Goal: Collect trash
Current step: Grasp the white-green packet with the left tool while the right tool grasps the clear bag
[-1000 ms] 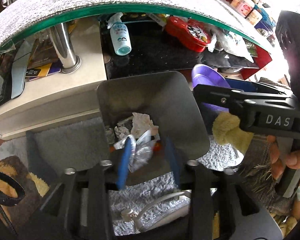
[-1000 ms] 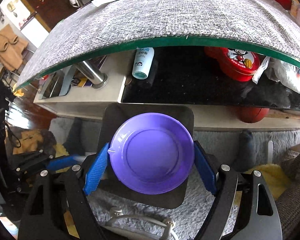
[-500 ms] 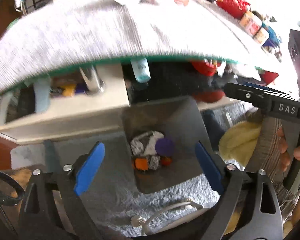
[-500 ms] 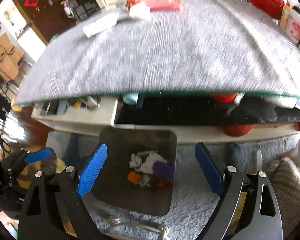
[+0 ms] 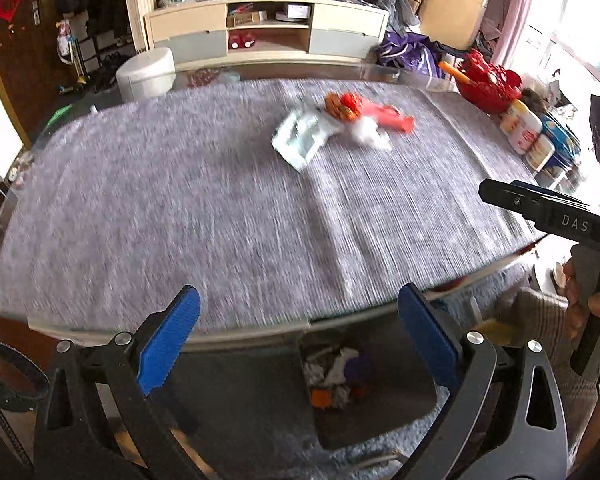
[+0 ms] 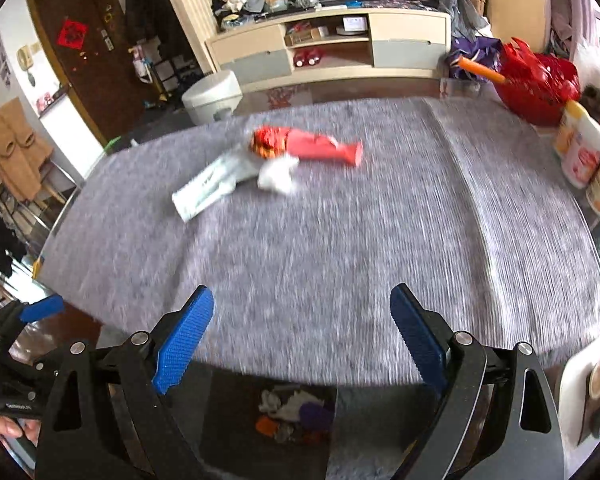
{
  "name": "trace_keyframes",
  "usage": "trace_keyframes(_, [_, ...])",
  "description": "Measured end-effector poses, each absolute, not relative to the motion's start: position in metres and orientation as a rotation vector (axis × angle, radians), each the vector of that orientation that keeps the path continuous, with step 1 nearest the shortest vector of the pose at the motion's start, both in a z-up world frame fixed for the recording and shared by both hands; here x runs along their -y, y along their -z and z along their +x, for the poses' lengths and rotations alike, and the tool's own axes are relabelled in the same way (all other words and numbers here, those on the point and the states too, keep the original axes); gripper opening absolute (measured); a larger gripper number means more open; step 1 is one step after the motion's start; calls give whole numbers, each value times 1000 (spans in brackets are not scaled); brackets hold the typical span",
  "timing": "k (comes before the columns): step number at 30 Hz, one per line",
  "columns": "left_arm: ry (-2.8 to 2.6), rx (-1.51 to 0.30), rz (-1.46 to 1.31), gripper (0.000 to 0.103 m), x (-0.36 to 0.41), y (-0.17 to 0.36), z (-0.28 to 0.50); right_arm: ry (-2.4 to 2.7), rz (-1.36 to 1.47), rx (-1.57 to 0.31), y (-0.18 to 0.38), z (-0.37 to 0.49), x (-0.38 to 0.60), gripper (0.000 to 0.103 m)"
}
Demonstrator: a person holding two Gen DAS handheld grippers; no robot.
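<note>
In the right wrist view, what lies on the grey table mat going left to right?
Pale green-white flat packet → crumpled white tissue → red-pink wrapper → red plastic basket → white labelled canisters at the right edge.

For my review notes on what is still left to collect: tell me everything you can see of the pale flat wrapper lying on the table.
The pale flat wrapper is a long, thin packet, whitish with a faint green tint and blurred print that cannot be read. It looks like plastic or foil film and lies flat on the grey cloth covering the table, angled diagonally. Its far end meets a small cluster: a red-orange crumpled wrapper and a white crumpled tissue, which appear to touch or overlap it. No gripper is near it.
</note>
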State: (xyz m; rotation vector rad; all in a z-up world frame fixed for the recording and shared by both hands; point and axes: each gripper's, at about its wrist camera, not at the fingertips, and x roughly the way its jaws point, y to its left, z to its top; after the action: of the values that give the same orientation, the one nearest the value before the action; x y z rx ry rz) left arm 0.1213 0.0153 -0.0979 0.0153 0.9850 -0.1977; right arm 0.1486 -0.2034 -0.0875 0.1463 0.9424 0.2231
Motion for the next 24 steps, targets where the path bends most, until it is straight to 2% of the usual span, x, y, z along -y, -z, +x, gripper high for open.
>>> trace_keyframes(11, [178, -983, 5, 93, -21, 105, 214, -239, 166, -939, 97, 232, 179, 90])
trace_keyframes(13, [182, -986, 15, 84, -19, 111, 229, -239, 159, -944, 103, 244, 175, 85])
trace_keyframes(15, [197, -999, 19, 78, -15, 119, 246, -245, 167, -956, 112, 258, 172, 72])
trace_keyframes(18, [218, -1014, 14, 69, -11, 131, 267, -261, 180, -976, 123, 274, 168, 61])
trace_keyframes(22, [236, -1030, -9, 57, -7, 144, 286, -284, 175, -984, 131, 287, 161, 50])
trace_keyframes(24, [245, -1042, -15, 55, -5, 151, 295, -296, 166, -990, 136, 292, 156, 47])
